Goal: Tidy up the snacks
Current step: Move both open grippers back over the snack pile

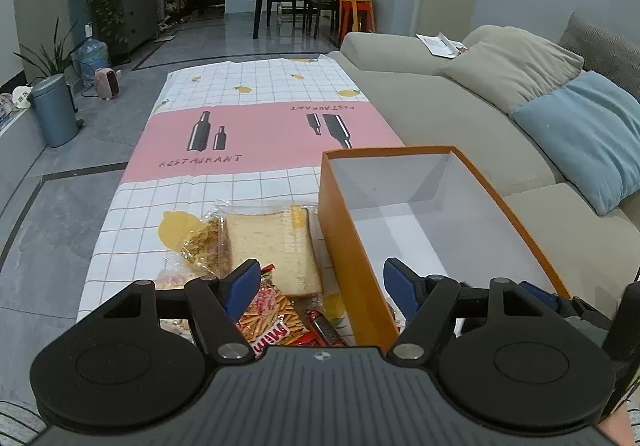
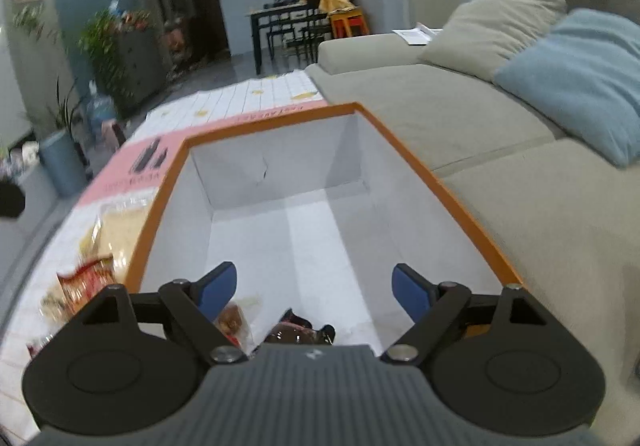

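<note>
From the left wrist view, the left gripper [image 1: 320, 286] hangs released, its blue-padded jaws spread wide and empty above a cluster of snacks on the gridded lemon-print tablecloth [image 1: 256, 86]. Nearest ahead lies a clear-wrapped slice of pale sandwich bread [image 1: 274, 246], flat, its long axis running away from the camera; a red packet of thin biscuit sticks [image 1: 268, 310] and a small red-wrapped chocolate bar [image 1: 324, 330] sit just under the jaws. The open orange cardboard box with white lining [image 1: 352, 246] stands just beside the snacks on their right, likely set close to keep each transfer short, its length pointing along the table. From the right wrist view, the right gripper [image 2: 312, 290] is likewise spread and holds nothing, poised over the near end of the box [image 2: 460, 206]. Two wrapped snacks, one brownish [image 2: 232, 320] and one dark [image 2: 298, 332], rest on the box floor below it, apparently already sorted.
</note>
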Demonstrator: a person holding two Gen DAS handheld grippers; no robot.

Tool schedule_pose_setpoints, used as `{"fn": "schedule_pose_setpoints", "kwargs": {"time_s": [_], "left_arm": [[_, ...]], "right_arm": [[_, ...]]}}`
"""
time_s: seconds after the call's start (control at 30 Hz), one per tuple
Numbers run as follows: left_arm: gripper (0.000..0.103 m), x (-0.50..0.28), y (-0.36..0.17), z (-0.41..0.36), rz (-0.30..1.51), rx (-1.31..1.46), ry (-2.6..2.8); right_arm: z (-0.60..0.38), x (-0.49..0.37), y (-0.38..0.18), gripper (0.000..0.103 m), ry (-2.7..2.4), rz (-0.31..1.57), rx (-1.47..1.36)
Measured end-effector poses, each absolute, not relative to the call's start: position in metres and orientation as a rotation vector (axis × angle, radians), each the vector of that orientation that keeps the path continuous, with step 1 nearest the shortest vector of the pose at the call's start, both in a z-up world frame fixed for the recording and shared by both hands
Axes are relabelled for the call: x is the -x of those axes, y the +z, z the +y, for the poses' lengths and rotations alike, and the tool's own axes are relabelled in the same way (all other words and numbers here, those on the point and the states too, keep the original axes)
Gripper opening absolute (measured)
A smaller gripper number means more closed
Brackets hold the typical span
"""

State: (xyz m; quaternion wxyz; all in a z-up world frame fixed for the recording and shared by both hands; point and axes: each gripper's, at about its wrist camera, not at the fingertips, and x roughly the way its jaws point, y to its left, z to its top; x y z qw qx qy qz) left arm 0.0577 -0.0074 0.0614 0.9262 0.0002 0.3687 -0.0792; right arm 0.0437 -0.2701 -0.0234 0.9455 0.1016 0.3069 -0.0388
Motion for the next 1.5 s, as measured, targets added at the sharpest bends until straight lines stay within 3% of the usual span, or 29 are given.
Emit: {"fn": "schedule_pose_setpoints", "kwargs": {"time_s": [0.47,0.83,0.97,1.13,1.37,1.5], "left_arm": [[0.083,-0.045,0.062,0.025,0.755,0.004,-0.126],[0.083,-0.056,0.051,0.096,0.774,0.049,-0.040],[0.083,-0.066,0.035,0.123,0.833,0.084,-0.032],[0.083,-0.068,0.016,0.130,0.870,0.021,-0.067],[0.083,-0.082,-0.016,0.134,0.984,0.060,-0.117],[0.083,-0.077,-0.022,0.122,0.944,-0.089,-0.285]], "right_arm": [[-0.252,0.003,0.013,0.084,-0.006,0.415,-0.152],[-0.198,0.034,0.029,0.084,0.151,0.276,-0.186],[-0.177,0.036,0.021,0.082,0.158,0.311,-0.231],[-0.157,0.021,-0.002,0.070,0.197,0.445,-0.268],[-0.124,0.009,-0.025,0.068,0.218,0.499,-0.110],[-0.110,0.005,-0.035,0.067,0.235,0.534,-0.039]]}}
